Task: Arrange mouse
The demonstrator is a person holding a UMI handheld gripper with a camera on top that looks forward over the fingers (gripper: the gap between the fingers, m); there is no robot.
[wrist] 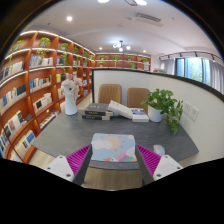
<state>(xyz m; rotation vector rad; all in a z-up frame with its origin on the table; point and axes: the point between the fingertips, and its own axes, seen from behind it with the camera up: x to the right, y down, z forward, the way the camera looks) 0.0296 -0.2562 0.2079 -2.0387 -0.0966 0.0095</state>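
A colourful rectangular mouse pad [113, 146] lies flat on the grey table [65, 132], near its front edge. My gripper [113, 161] is open, with the magenta pads [79, 157] spread wide on either side of the pad. The pad lies between the fingers with a gap on both sides. A small pale mouse [159, 150] sits on the table just right of the pad, beside the right finger.
A stack of dark books [97, 111] and some white books [129, 110] lie at the table's far side. A potted plant [165, 104] stands at the far right. Two chairs [111, 93] stand behind the table. Bookshelves [22, 92] line the left wall.
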